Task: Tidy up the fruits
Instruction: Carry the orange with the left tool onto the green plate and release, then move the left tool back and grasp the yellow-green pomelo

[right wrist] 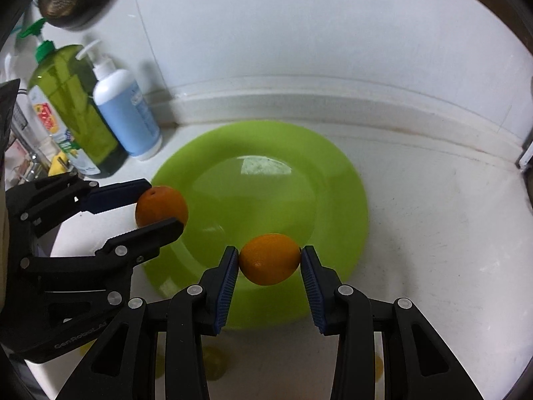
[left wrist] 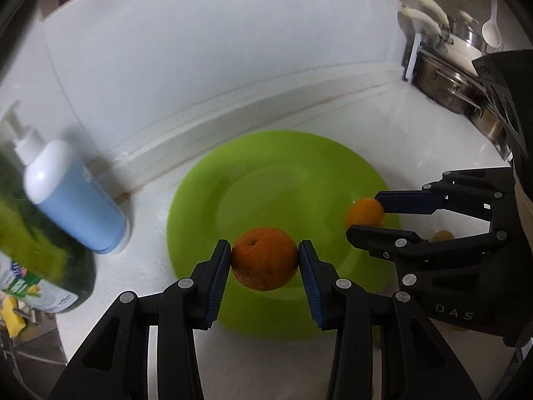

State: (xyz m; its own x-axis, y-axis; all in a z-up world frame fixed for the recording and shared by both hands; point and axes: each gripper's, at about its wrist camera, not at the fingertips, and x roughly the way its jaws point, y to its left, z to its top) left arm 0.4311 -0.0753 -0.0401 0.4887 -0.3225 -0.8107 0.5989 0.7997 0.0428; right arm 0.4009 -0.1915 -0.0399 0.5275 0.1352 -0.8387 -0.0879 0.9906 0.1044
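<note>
My left gripper is shut on a dark orange, its blue pads pressing both sides, over the near rim of a green plate. To its right, my right gripper is shut on a lighter, smaller orange above the plate's right edge. In the right wrist view, the right gripper clamps the light orange over the near part of the plate. The left gripper holds the dark orange at the plate's left rim. The plate has nothing lying on it.
A white-and-blue pump bottle and a green dish soap bottle stand left of the plate by the wall. Steel pots and a white spoon are at the far right. Yellowish fruit lies on the white counter near me.
</note>
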